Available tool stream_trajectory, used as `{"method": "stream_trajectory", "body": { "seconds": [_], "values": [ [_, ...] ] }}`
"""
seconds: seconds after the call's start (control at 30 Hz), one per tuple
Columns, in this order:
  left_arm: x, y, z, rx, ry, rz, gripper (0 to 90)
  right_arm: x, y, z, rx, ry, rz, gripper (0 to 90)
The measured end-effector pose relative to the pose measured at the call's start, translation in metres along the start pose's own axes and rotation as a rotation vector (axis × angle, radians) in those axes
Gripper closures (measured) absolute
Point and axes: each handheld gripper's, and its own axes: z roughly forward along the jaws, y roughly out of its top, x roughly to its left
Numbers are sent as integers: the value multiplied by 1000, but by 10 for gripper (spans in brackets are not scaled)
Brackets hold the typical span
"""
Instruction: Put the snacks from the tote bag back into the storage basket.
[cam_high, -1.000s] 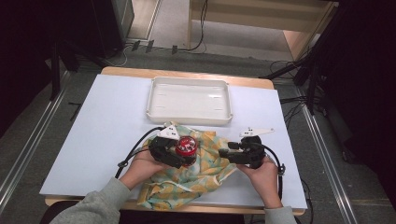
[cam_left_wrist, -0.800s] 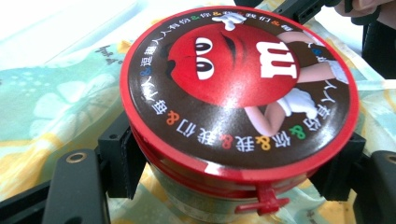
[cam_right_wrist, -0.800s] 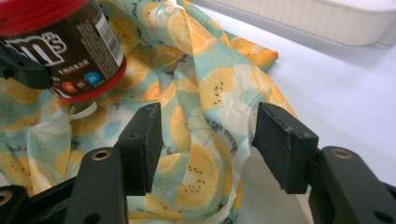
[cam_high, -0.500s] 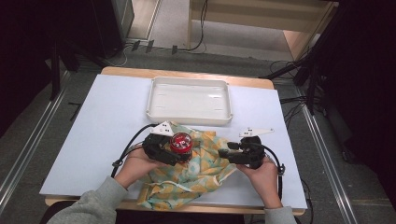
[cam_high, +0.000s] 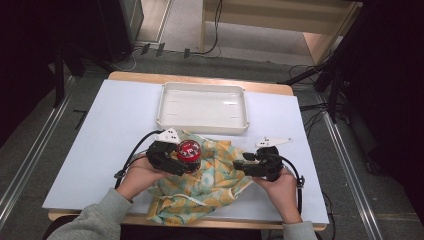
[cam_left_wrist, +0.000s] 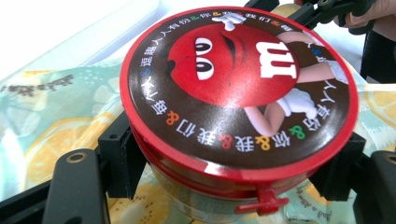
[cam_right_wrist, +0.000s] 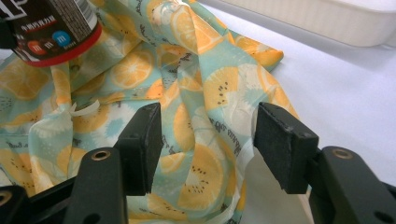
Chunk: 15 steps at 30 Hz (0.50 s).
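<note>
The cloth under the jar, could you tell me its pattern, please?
Orange citrus slices on pale teal cloth; clearest in the right gripper view.

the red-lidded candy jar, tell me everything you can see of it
The candy jar is a round tub with a glossy red-rimmed lid printed with a red cartoon candy face and a ring of coloured characters. A small red tab sticks out at the lid's edge. It stands upright, gripped at its sides by the left gripper fingers, above the lemon-print cloth.

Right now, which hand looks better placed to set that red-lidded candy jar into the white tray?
Left, probably. Its tongs already clamp the candy jar, just in front of the white tray; the right tongs stand open by the lemon-print cloth.
</note>
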Motion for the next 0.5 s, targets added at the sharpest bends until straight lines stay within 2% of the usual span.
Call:
{"method": "stream_trajectory", "body": {
  "seconds": [0.5],
  "values": [
    [8,1,-22,-1,53,-31,257,1,1,2,0,4,-8,428]
  ]
}}
